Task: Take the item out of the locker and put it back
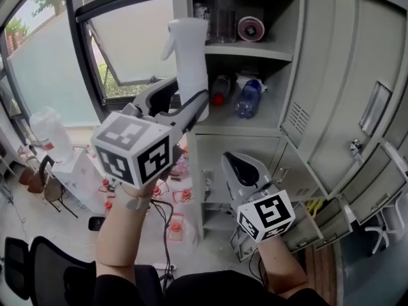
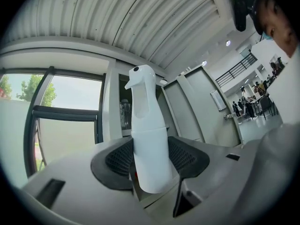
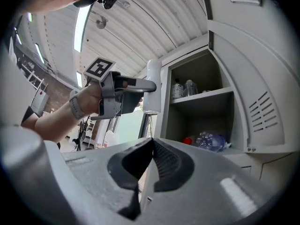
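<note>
— Holding a white spray bottle (image 1: 191, 56) in the left claw (image 1: 191, 112), shut tight on both sides of the round body, low down.

— Standing up or lying down?

— Standing up. Long way running from 12 to 6 o'clock, beak-shaped spray head at 12, flat bottom at 6, poking out just under the claw.

— Inside the locker (image 1: 290, 75) or out?

— Out, up in the air, just beside the open front. From the head view, locker at 3 o'clock of the bottle, top shelf (image 1: 248, 51) level with the bottle's middle.

— And the right claw (image 3: 152, 161)?

— Closed all the way, pad on pad, nothing in it. Down at 5 o'clock of the bottle, well apart. Left one much nearer, already gripping.

— Next move?

— Only guessing: a slide toward 3 o'clock onto a shelf, kept upright. Tall and thin, so maybe easy to tip.

— Feel of things?

— Smooth, hard-looking white plastic, round like a tube, thinner at the neck. Black pads (image 2: 117, 158) bumpy, with a grid of tiny dents, good against slipping. Grey metal locker, flat shelves, little slits in the door (image 1: 331, 88). Up top, a clear bottle (image 1: 221, 11) and a roll of tape (image 1: 250, 28).
</note>
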Demonstrator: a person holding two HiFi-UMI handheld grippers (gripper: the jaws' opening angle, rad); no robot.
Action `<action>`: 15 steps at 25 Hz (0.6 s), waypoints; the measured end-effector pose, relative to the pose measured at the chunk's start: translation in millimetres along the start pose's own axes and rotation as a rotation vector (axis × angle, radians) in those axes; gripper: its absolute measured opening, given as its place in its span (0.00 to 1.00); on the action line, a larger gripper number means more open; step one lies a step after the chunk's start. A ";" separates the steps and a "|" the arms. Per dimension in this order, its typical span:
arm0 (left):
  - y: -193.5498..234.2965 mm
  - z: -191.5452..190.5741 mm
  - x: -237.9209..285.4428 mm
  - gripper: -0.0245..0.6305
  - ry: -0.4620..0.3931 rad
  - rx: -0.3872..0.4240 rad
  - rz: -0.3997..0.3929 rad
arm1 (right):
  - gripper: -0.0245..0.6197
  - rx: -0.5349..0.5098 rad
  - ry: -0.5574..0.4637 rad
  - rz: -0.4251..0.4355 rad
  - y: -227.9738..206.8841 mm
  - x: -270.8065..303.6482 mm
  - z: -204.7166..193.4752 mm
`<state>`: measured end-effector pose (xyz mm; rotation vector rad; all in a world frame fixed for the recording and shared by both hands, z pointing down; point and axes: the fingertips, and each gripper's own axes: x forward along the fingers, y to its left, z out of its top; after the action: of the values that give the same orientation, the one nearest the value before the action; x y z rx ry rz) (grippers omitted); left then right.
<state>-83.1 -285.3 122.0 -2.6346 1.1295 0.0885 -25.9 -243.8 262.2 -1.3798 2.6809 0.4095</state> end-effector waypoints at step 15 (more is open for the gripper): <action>-5.4 -117.2 -65.8 0.40 0.023 -0.135 0.041 | 0.03 0.064 0.017 0.058 16.5 3.7 -37.6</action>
<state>-130.9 -267.4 246.5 -2.7367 1.2256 0.1474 -40.2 -248.1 300.7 -1.2966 2.7283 0.3149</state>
